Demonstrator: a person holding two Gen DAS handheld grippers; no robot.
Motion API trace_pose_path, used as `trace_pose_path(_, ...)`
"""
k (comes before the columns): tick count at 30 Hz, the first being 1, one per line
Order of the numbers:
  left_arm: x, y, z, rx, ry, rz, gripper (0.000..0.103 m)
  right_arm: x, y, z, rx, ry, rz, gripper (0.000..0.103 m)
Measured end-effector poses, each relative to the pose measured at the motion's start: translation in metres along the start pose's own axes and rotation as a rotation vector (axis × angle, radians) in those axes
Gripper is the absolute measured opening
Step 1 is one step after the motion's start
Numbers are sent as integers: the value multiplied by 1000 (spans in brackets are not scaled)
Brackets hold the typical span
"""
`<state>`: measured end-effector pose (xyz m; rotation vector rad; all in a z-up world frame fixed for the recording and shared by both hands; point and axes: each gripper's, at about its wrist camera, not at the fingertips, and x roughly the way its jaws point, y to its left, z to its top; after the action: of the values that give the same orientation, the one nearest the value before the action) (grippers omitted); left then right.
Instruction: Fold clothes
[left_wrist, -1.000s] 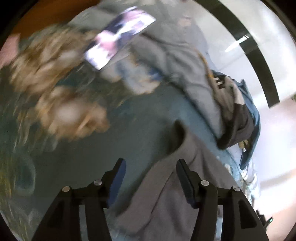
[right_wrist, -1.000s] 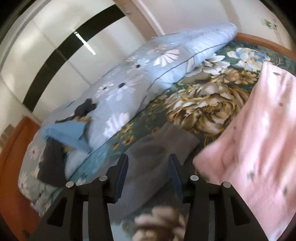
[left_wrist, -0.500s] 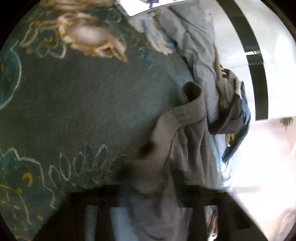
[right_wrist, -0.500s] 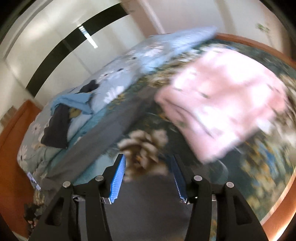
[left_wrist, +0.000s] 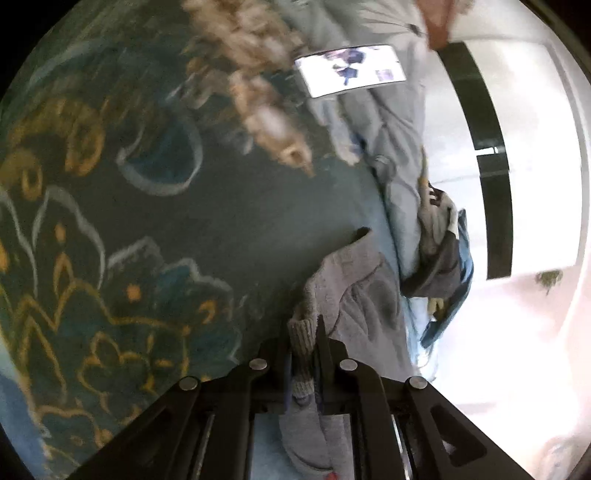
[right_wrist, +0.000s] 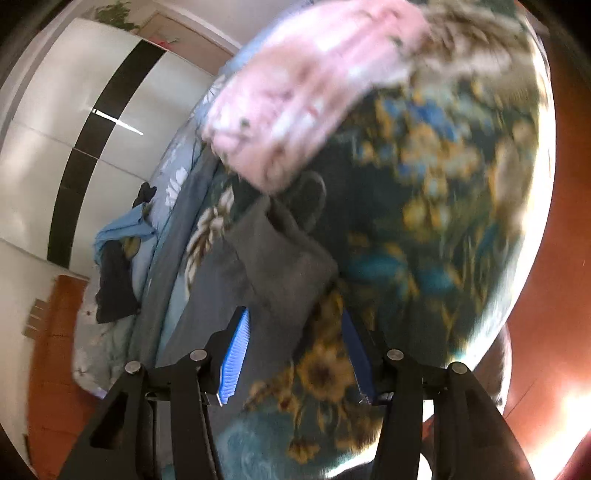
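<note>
A grey knit garment (left_wrist: 354, 302) lies bunched on the dark floral bedspread (left_wrist: 155, 229). My left gripper (left_wrist: 303, 336) is shut on its ribbed cuff, which sticks up between the fingers. In the right wrist view the same grey garment (right_wrist: 280, 266) stretches across the bedspread (right_wrist: 436, 229), one part folded over. My right gripper (right_wrist: 295, 354) is open and empty just above the garment's near edge, blue pads (right_wrist: 234, 365) showing.
A pink fleece garment (right_wrist: 303, 88) lies beyond the grey one. A light blue floral quilt (right_wrist: 173, 184) with dark and blue clothes (right_wrist: 114, 273) piled on it runs along the bed's side. A lit phone (left_wrist: 351, 70) lies on the bed. Wardrobe doors stand behind.
My left gripper has closed on the grey garment's cuff. My right gripper has swung over the bed towards the grey garment and stayed open.
</note>
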<state>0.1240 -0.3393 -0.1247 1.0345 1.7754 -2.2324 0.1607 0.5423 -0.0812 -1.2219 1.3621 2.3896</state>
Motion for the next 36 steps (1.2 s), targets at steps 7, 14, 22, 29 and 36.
trace_pose_path(7,6,-19,-4,60,-6,14,9,16,-3,-16,44,20,112,53)
trace_pose_path(14,6,-20,-7,55,-20,22,9,26,5,-21,88,-33,160,53)
trace_pose_path(22,3,-24,-7,7,-26,-37,9,21,26,-5,60,-93,156,4)
trace_pose_path(29,-1,-73,5,-23,-2,-226,9,-5,117,61,-89,-229,320,3)
trace_pose_path(36,41,-135,30,-109,12,-282,9,42,213,140,-181,-274,223,3)
